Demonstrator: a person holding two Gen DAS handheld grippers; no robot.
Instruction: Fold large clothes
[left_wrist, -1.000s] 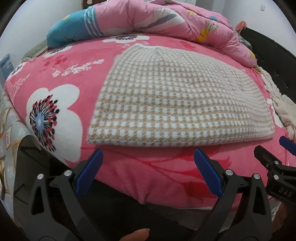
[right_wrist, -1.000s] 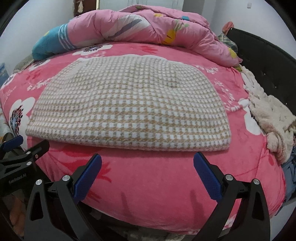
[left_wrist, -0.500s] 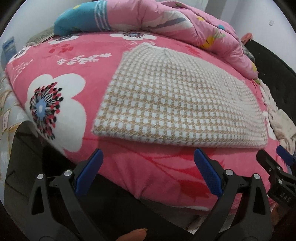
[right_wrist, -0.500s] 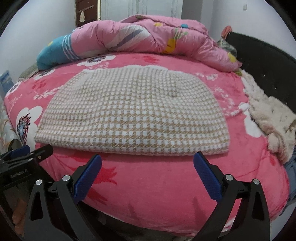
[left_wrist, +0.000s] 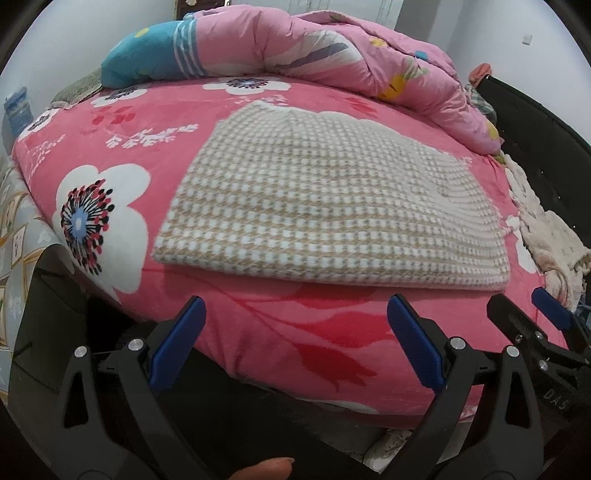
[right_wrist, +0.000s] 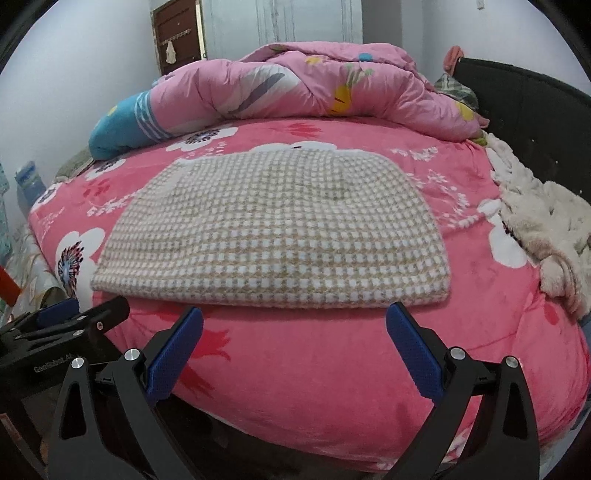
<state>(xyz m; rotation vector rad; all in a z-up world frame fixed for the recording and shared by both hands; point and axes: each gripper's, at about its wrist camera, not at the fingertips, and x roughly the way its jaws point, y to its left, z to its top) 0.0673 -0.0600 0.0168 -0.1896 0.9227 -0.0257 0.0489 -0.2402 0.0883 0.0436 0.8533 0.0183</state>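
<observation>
A beige-and-white houndstooth knit garment (left_wrist: 325, 206) lies folded flat in a rectangle on the pink flowered bed; it also shows in the right wrist view (right_wrist: 273, 236). My left gripper (left_wrist: 295, 339) is open and empty, held off the bed's near edge, short of the garment's front hem. My right gripper (right_wrist: 291, 343) is open and empty too, just in front of the hem. The right gripper shows at the right edge of the left wrist view (left_wrist: 543, 332), and the left gripper at the left edge of the right wrist view (right_wrist: 62, 325).
A bunched pink quilt (right_wrist: 303, 88) with a blue end lies across the far side of the bed. A cream fluffy garment (right_wrist: 546, 229) lies at the right by the black headboard (right_wrist: 532, 107). The pink sheet (right_wrist: 332, 369) drops off at the near edge.
Both grippers have drawn back and risen a little from the bed, so the garment looks smaller and farther. The garment has not moved. Both stay open.
</observation>
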